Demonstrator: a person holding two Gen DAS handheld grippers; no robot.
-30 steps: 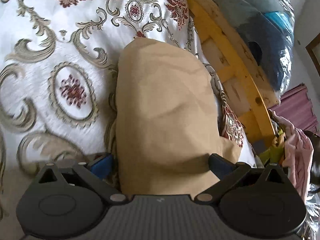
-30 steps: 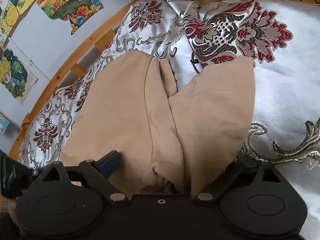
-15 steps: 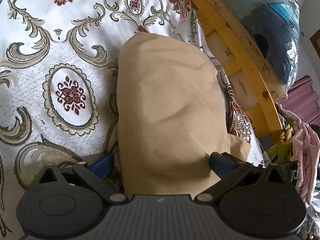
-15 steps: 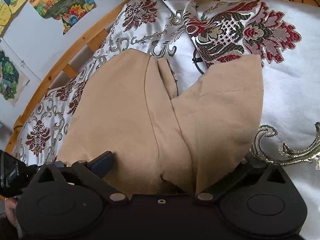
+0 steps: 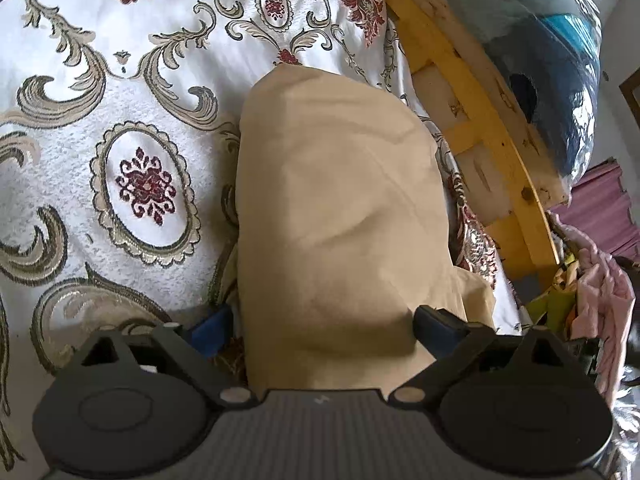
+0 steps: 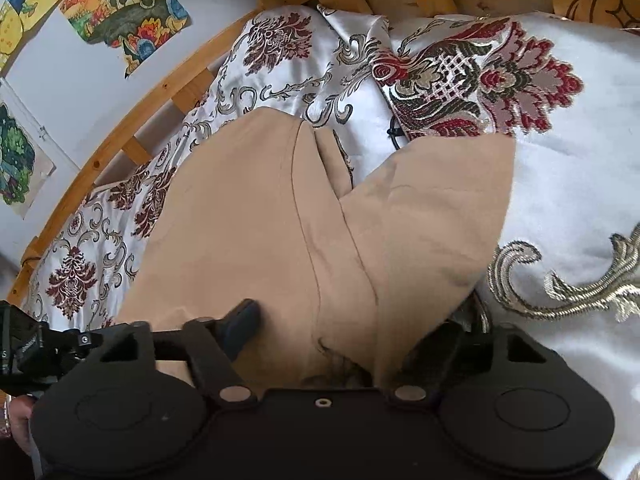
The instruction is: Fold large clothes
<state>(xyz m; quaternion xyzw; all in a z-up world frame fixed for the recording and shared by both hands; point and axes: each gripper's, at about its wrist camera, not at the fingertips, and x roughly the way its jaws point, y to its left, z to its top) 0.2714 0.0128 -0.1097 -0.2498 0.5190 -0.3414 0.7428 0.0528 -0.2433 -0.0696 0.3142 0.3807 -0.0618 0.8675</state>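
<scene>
Tan trousers (image 6: 304,220) lie across an ornate bedspread (image 5: 120,128), filling mid-frame. Left gripper (image 5: 324,320) straddles the cloth, fingers spread and narrowing slightly. Right gripper (image 6: 348,336) has been closing around the fabric, its hold unclear.

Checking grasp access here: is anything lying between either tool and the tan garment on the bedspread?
Nothing visible. The tan garment already lies between the fingers of the left tool and of the right tool, whose jaws have just been closing; only the bedspread lies beneath.
</scene>
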